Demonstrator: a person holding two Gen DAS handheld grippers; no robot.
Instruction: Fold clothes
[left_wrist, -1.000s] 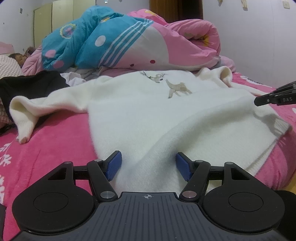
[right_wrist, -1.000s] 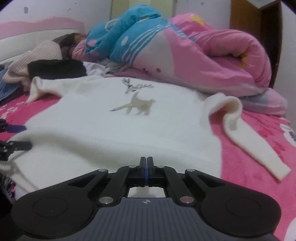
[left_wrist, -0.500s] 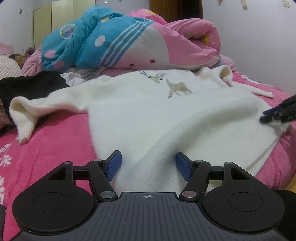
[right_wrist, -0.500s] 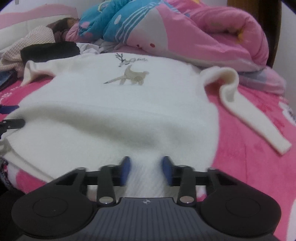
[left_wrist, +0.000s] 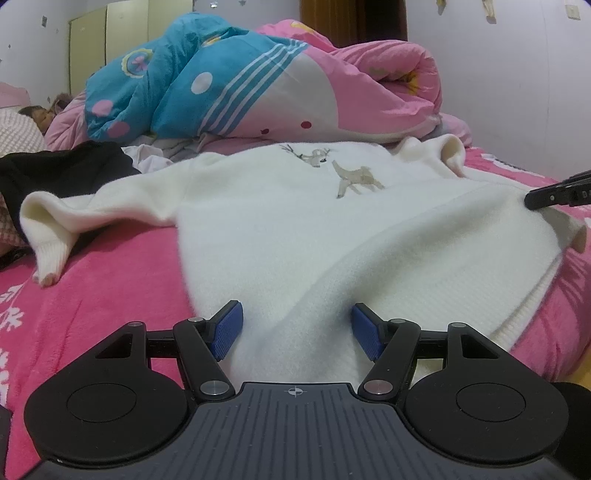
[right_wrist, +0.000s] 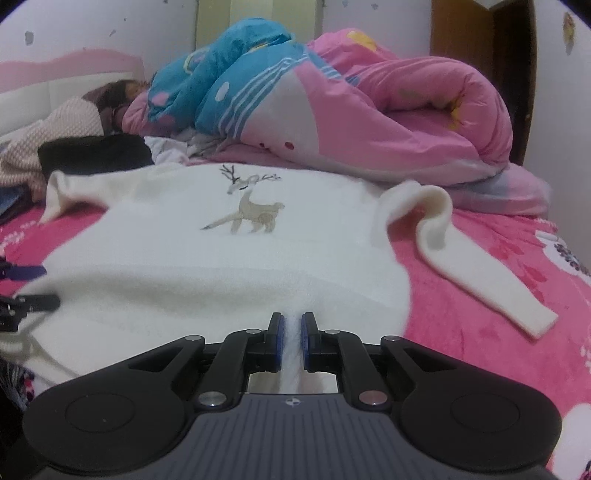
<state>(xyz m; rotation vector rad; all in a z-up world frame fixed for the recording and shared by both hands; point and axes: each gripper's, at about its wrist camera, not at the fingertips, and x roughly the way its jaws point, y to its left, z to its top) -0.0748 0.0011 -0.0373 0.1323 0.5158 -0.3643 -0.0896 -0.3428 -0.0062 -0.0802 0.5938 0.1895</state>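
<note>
A cream sweater (left_wrist: 295, 229) with deer embroidery lies flat on the pink bed cover (left_wrist: 110, 288), its hem toward me. My left gripper (left_wrist: 297, 328) stands open, straddling a raised fold of the hem at the sweater's left bottom corner. My right gripper (right_wrist: 292, 332) is shut on a pinch of the sweater (right_wrist: 221, 266) at its right bottom corner. Its tip (left_wrist: 546, 195) shows at the right edge of the left wrist view, lifting that corner a little. One sleeve (left_wrist: 48, 229) trails left, the other sleeve (right_wrist: 480, 280) trails right.
A rolled pink and blue quilt (left_wrist: 258, 81) fills the bed behind the sweater. A black garment (left_wrist: 55, 166) and other clothes lie at the back left. A person (right_wrist: 122, 96) lies at the head of the bed. The bed's edge is close on the right.
The right gripper, shut and empty a second ago, opened around the sweater's hem, then closed on it. The left gripper has stayed as it was.
</note>
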